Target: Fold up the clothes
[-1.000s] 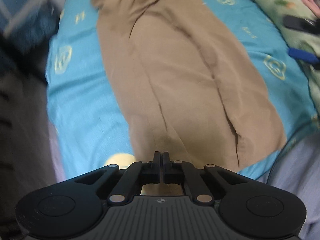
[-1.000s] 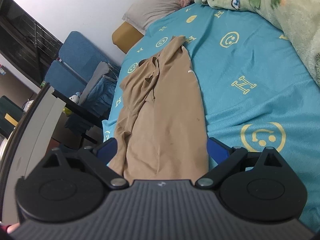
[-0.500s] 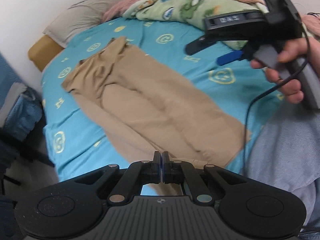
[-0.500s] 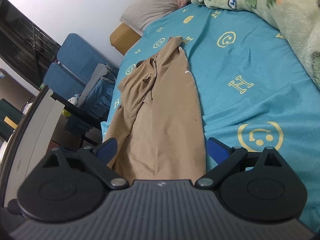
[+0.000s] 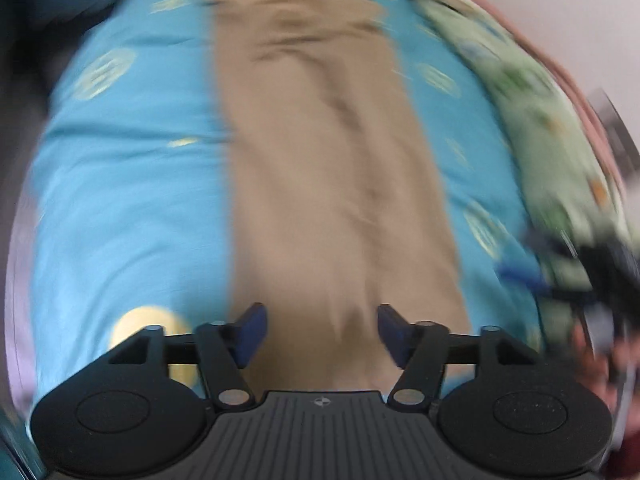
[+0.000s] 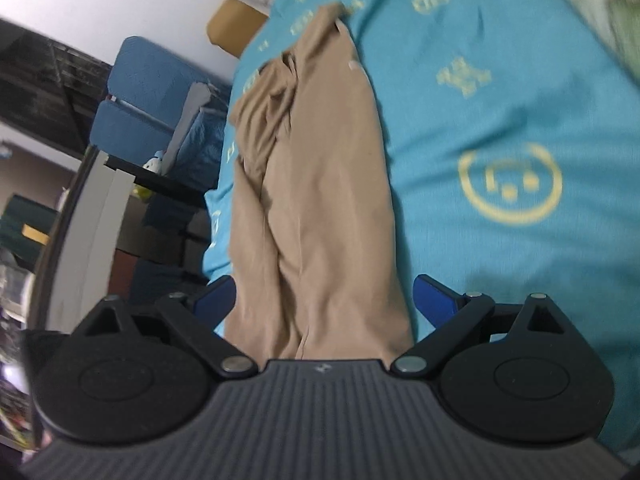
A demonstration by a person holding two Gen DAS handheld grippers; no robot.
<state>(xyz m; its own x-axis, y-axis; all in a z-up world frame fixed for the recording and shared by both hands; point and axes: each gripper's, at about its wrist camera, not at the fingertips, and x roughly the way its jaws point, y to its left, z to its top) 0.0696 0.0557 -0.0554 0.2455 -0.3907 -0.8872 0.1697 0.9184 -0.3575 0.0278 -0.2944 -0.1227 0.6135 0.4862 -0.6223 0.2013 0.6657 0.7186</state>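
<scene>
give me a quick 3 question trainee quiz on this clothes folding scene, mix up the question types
1. True or false: the left claw is shut on the long tan fabric garment.
2. Which claws are open? A) left only B) right only C) both
3. Fill in: the garment lies on a ____ printed bedsheet.

Key: 1 false, it is open and empty. 2 C, the right claw is open too. 3 turquoise.

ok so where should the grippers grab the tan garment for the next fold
Judging by its pose, the near end: the tan garment lies as a long strip running away from both open grippers, left and right. Pinch one near corner each, coming from the near edge, then carry it toward the far end.
</scene>
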